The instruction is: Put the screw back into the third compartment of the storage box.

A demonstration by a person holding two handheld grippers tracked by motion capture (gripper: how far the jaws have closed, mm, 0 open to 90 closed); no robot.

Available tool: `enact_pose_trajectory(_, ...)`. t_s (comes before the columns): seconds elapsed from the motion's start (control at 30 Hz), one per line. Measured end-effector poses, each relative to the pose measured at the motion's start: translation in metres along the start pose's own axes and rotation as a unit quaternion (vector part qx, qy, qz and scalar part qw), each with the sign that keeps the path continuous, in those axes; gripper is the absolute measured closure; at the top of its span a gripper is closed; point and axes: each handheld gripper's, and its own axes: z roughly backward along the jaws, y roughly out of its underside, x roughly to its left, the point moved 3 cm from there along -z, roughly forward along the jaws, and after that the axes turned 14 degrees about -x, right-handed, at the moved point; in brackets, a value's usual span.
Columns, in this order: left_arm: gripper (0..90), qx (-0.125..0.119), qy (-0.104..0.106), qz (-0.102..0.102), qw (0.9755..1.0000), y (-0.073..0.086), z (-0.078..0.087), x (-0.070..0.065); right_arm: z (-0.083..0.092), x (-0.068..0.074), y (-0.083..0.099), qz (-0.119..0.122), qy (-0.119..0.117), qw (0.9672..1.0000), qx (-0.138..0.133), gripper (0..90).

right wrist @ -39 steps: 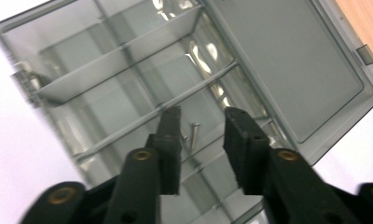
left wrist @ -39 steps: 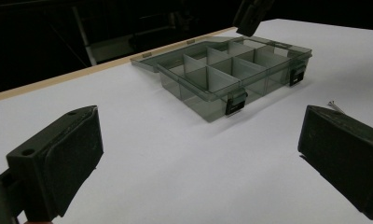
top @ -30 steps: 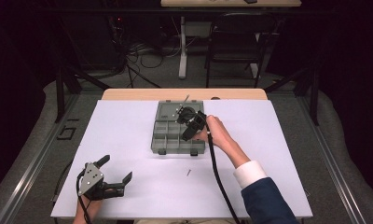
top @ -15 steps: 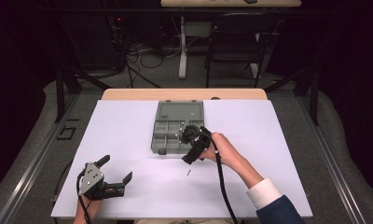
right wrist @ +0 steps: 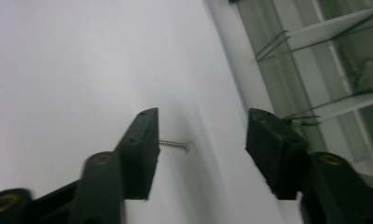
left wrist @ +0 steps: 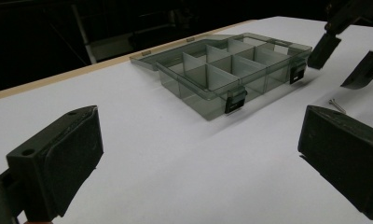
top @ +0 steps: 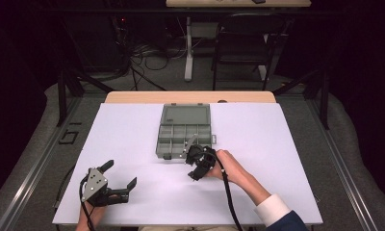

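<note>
While right tool (right wrist: 201,154) straddles screw (right wrist: 174,144), jaws just closing, not yet clamped, I keep low. Screw flat on desk (top: 277,144) beside compartment box (top: 183,132). Centre it, squeeze gently. Left tool (top: 119,174) agape, idle.

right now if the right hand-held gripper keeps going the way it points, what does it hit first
Probably the screw lying on the white table. It sits between the open jaws of the right hand-held gripper, one end at one jaw, with the grey organizer box off to one side. Depth is hard to judge.
</note>
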Motion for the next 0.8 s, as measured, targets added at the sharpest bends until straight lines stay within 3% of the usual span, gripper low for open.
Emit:
enact_pose_trajectory(0.17,0.0,0.002,0.001,0.0,1.0,0.0,0.0,0.0,-0.015,0.001,0.006,0.006,-0.011,0.9999,0.008,67.7)
enact_pose_trajectory(0.3,0.0,0.002,0.0,0.0,1.0,0.0,0.0,0.0,-0.021,0.0,0.01,0.006,-0.033,0.9993,0.018,75.9)
enact_pose_trajectory(0.5,0.0,0.001,0.002,0.002,1.0,0.0,0.0,0.0,-0.022,-0.006,0.017,-0.013,-0.042,0.9985,0.033,77.4)
enact_pose_trajectory(0.63,0.0,0.001,0.001,0.003,1.0,0.0,0.0,0.0,-0.019,-0.009,0.021,-0.026,-0.043,0.9984,0.027,73.8)
enact_pose_trajectory(0.73,0.0,0.002,0.001,0.001,1.0,0.0,0.0,0.0,-0.017,-0.007,0.023,-0.023,-0.048,0.9985,0.013,71.9)
enact_pose_trajectory(0.8,0.0,0.002,0.0,0.002,1.0,0.0,0.0,0.0,-0.013,-0.005,0.023,-0.017,-0.053,0.9983,0.018,71.5)
